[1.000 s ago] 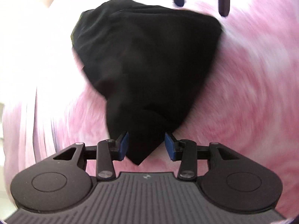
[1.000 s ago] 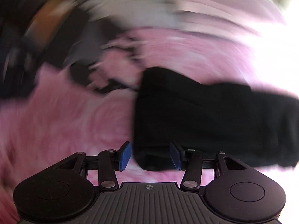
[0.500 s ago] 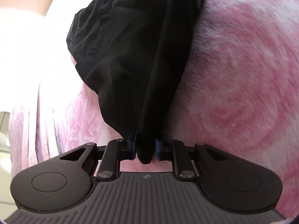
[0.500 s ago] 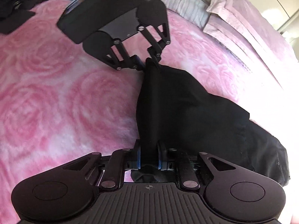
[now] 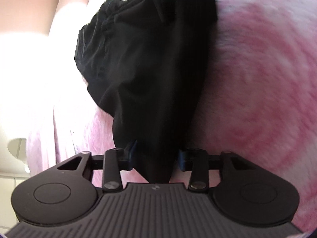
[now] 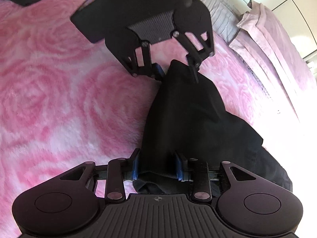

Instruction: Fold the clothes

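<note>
Black garment, plain dark fabric, gathered into a long bunched fold on my pink rose-patterned bed; one end lies between the parting pads of my right claw, the other between my left claw's.

Both claws opening, facing.

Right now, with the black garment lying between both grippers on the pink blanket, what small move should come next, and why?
Probably draw both grippers back off the fold. The left gripper and right gripper are opening, the black garment is still between their blue pads, and it already lies doubled on the pink blanket.
</note>
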Available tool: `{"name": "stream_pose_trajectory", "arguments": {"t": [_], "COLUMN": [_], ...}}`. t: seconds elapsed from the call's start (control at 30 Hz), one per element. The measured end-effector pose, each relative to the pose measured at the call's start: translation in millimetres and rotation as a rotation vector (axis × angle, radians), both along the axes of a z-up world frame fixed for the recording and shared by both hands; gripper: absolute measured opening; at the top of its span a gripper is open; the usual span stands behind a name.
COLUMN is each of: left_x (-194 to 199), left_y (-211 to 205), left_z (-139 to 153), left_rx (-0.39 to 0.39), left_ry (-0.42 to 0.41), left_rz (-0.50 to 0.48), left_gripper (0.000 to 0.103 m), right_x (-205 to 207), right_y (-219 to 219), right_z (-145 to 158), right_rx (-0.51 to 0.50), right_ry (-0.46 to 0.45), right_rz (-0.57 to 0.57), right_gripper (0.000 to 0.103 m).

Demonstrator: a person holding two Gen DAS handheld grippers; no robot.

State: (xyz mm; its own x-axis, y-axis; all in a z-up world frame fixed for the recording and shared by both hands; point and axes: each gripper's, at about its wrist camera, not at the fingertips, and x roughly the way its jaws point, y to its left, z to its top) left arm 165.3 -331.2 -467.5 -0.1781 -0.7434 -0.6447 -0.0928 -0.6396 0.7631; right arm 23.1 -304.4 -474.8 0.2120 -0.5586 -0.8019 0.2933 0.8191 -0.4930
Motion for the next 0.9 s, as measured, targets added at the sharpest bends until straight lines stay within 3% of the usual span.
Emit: {"name": "stream_pose_trajectory", "arguments": {"t": [0.17,0.23,0.27,0.5,0.63,0.73,0.9], "left_x": [-9,-2,0,2,-1,-3,-4], "left_y": [-12,-8,-6,-6,-6,-7,-5], "left_z": [6,8,9,4,3,10,40], "left_rx": [0.050,0.062,0.067,0.052,0.074,0.069,0.047], "left_ry": [0.000,0.014,0.022,0.008,0.004,0.019,0.054], "left_rz": [0.040,0.056,0.062,0.050,0.068,0.092,0.109], "left_gripper": [0.024,0.024,0.025,0.028,0.016,0.011,0.010], "right_x": [5,9,11,3,-4,-7,-13], "right_y": [7,13,15,10,9,3,9], "right_z": [-1,-4,-7,-16,-12,0,27], "right_rx": [-0.032,-0.034,-0.036,-0.050,-0.024,0.006,0.015], "right_ry": [0.060,0.089,0.099,0.112,0.088,0.039,-0.019], "right_rz": [0.055,0.079,0.083,0.019,0.022,-0.012,-0.008], "right_gripper": [0.035,0.052,0.053,0.052,0.022,0.009,0.006]}}
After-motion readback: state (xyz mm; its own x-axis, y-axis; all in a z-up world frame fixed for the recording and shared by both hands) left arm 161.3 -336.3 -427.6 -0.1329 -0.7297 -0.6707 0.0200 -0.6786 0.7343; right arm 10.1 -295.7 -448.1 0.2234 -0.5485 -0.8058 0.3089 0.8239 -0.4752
